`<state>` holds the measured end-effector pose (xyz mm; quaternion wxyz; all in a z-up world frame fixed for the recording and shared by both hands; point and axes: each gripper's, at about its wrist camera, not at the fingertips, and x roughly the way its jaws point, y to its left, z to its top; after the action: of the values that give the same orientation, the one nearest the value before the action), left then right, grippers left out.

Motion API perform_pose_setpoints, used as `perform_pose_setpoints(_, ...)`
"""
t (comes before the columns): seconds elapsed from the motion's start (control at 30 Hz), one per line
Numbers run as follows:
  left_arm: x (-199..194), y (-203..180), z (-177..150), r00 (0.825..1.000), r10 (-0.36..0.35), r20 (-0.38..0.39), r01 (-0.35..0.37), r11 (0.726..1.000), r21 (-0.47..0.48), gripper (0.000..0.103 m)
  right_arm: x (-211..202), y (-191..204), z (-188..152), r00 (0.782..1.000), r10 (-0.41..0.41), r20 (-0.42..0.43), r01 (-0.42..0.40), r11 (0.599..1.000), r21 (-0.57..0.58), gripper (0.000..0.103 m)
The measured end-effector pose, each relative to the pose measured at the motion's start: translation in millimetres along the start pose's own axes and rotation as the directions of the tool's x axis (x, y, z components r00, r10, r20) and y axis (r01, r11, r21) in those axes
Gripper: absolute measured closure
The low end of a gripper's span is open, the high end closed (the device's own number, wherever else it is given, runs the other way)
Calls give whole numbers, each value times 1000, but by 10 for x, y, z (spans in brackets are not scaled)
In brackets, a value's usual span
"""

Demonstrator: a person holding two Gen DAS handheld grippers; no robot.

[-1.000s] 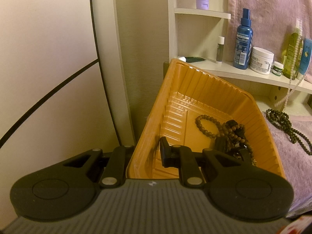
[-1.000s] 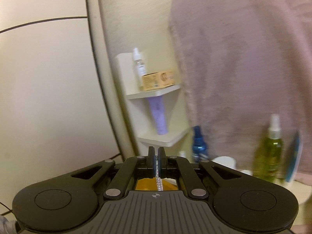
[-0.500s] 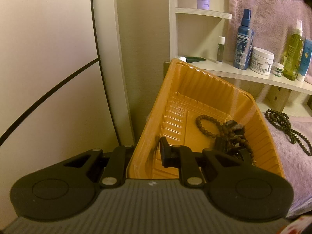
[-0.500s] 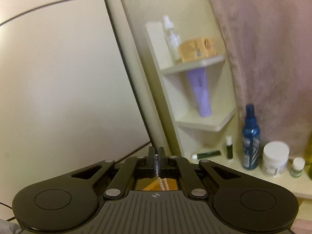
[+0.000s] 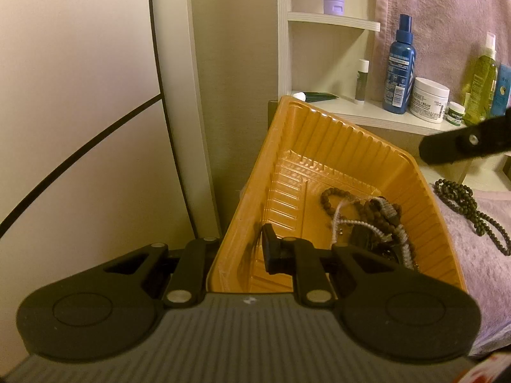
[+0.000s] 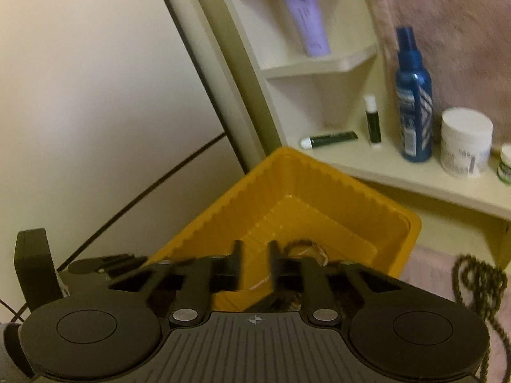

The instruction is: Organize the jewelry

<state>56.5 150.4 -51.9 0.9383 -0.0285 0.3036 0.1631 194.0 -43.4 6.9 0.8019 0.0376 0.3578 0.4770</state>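
A pale bead strand (image 5: 351,223) lies with brown beads (image 5: 332,193) in the orange tray (image 5: 319,146). Dark green beads (image 5: 463,202) wait on the towel (image 5: 479,239), right (last, I judge). Left claw (image 5: 246,249) pinches the tray's near wall; right claw (image 6: 254,265) is opening, empty.

1. We note the pearl strand (image 5: 354,223), earlier pinched between the right gripper (image 6: 254,263) fingers and hanging at 2 o'clock in the left wrist view, now lies in the orange tray (image 5: 287,134) on the bead pile.
2. Right gripper jaws, formerly closed on that strand, are opening; nothing sits between them.
3. Right gripper has dropped from the towel and upper shelves to just over the tray, now showing at 3 o'clock in the left wrist view.
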Motion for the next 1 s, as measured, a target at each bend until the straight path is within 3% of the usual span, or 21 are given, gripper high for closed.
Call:
perform_pose_setpoints(0.03,2,-5,0,1000,0,0,0,1000,0,87,-19,-12,-29,1000,1,8,-1,1000,6,52)
perform_pose_setpoints(0.07,1,3,0,1000,-1,0,1,1000,0,87,-41,-23,-55,1000,0,17,-1,1000,9,52)
perform_pose_setpoints(0.23,3,1,0,1000,0,0,0,1000,-1,87,-138,-119,-185,1000,-25,2,25,999,37,51)
perform_pose_setpoints(0.5,1,7,1,1000,-1,0,1,1000,1,86,-427,-492,-526,990,-138,-34,141,981,134,51)
perform_pose_setpoints(0.8,2,7,-3,1000,0,-2,0,1000,3,86,-727,-1040,-802,949,-307,-75,316,929,193,51)
perform_pose_setpoints(1.0,1,11,-5,1000,1,-3,-1,1000,6,86,-748,-1325,-832,922,-376,-86,386,905,181,51)
